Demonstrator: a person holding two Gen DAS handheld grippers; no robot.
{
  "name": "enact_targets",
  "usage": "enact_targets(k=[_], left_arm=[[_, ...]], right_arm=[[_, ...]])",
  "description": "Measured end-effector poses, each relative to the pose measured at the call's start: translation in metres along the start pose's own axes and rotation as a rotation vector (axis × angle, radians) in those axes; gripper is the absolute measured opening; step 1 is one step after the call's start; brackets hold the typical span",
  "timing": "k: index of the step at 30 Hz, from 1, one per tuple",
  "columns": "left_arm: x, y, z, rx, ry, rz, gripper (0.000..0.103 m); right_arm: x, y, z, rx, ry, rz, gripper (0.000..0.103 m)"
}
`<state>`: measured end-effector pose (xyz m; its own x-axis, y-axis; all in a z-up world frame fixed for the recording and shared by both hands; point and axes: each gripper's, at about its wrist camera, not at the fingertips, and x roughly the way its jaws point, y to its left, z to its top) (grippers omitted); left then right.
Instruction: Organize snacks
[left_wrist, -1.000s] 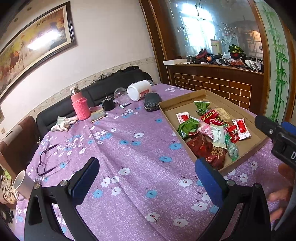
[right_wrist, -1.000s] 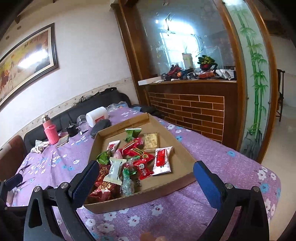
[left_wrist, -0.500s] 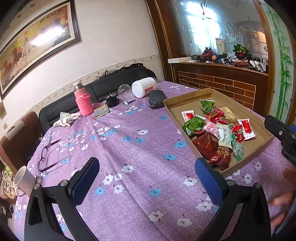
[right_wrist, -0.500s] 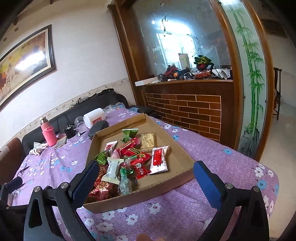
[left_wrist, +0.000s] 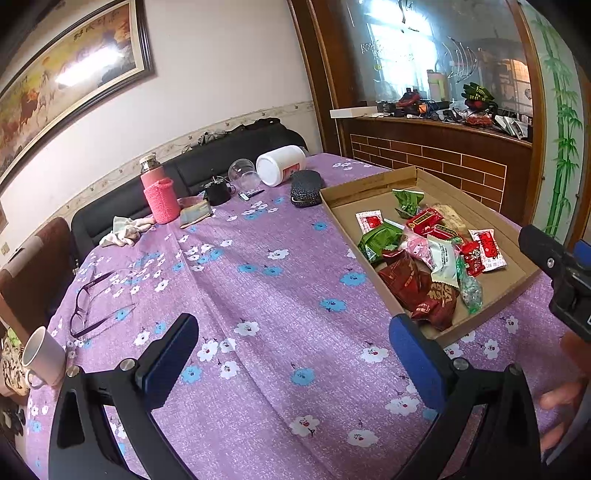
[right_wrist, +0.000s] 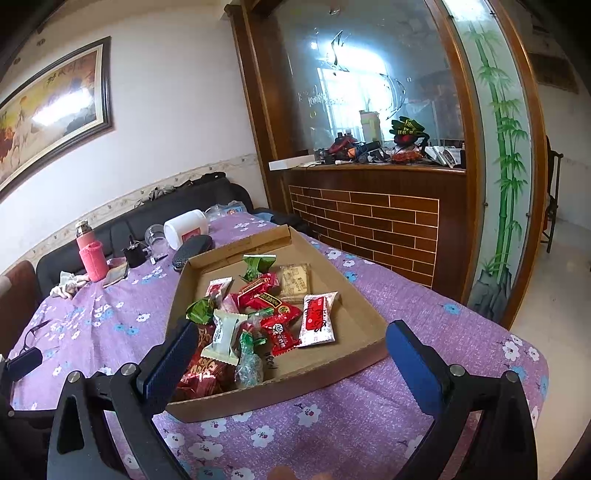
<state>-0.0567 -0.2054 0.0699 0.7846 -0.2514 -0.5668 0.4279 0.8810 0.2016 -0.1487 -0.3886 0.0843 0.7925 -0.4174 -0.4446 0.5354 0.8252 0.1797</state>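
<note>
A shallow cardboard tray (right_wrist: 354, 325) (left_wrist: 369, 188) lies on the purple flowered tablecloth and holds several wrapped snacks (right_wrist: 258, 317) (left_wrist: 424, 254): red, green and white packets in a loose pile. My right gripper (right_wrist: 291, 354) is open and empty, held above the tray's near edge. My left gripper (left_wrist: 295, 350) is open and empty over bare tablecloth, left of the tray. Part of the right gripper shows at the right edge of the left wrist view (left_wrist: 557, 273).
At the table's far side stand a pink bottle (left_wrist: 159, 195), a black cup (left_wrist: 218, 192), a glass jar (left_wrist: 243, 173), a white tub on its side (left_wrist: 280, 164) and a dark case (left_wrist: 306, 188). Glasses (left_wrist: 92, 302) and a white mug (left_wrist: 44, 354) lie left. A brick counter (right_wrist: 369, 225) stands right.
Both grippers have drifted back and up a little, so the tray and the table look slightly farther off. Both stay open and empty. The snacks have not moved.
</note>
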Motion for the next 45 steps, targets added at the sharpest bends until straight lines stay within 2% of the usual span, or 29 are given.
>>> enact_targets(k=[15,45], left_arm=[[0.0027,0.0017,0.001,-0.01,0.025,-0.004,0.103],[0.0024,0.0015,0.0012,-0.001,0.019,0.0,0.103]], right_arm=[[0.0078,-0.0059,-0.0002,0.038,0.056,0.015,0.102],[0.0084,-0.0039,-0.0017,0.04,0.064,0.021,0.102]])
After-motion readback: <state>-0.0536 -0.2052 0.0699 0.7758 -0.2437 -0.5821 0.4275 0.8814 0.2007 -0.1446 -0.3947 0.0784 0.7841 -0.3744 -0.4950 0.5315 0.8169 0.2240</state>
